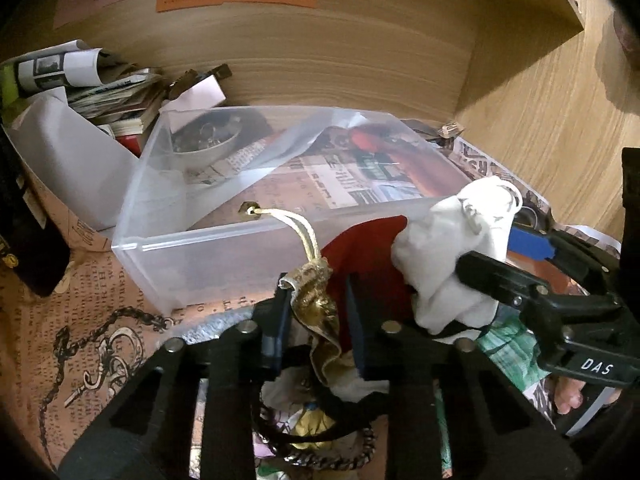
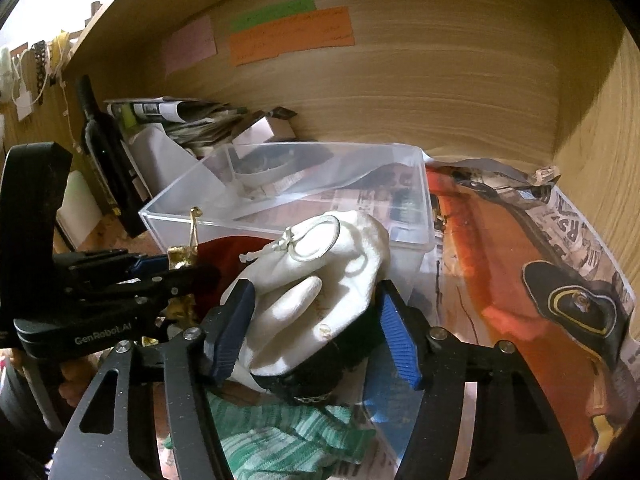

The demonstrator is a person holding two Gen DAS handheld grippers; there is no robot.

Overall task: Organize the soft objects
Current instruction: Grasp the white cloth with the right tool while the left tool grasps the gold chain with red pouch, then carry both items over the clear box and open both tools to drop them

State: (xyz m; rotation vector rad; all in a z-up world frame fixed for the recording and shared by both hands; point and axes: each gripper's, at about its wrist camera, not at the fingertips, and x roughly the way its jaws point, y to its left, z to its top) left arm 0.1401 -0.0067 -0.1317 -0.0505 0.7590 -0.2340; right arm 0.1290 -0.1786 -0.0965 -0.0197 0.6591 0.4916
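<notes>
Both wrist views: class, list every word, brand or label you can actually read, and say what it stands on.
"DAS": white letters on the right tool's black body.
"GenRobot.AI": on the left tool's black body.
Sticky notes on the wooden back wall: handwriting too blurred to read.
Printed table covering: letters distorted and only fragments show, not readable.
Newspapers at the back: too small.

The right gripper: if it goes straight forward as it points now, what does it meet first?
Probably the white drawstring pouch already between the right gripper fingers; beyond it, the near wall of the clear plastic box. Depth is uncertain.
</notes>
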